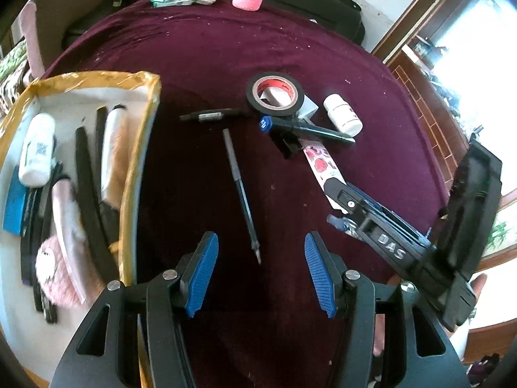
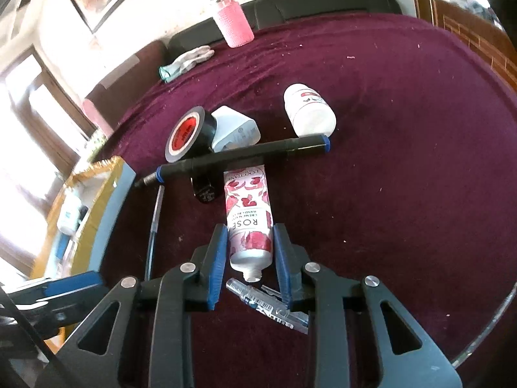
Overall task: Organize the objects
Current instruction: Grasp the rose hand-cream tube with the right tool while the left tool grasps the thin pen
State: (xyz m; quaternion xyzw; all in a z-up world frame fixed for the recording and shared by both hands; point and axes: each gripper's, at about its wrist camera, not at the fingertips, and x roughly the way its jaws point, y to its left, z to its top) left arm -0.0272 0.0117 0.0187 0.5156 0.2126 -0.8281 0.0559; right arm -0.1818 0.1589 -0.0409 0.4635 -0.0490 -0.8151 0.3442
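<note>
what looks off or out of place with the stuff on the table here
The rose hand cream tube between the right gripper pads has no cap; its bare threaded neck shows. The black marker lies across its far end.

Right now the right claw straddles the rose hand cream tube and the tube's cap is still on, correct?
Not quite. The right claw does straddle the rose hand cream tube, but the cap is off: the right wrist view shows the bare threaded neck open at the near end. Whether the pads press on the tube yet is unclear.
</note>
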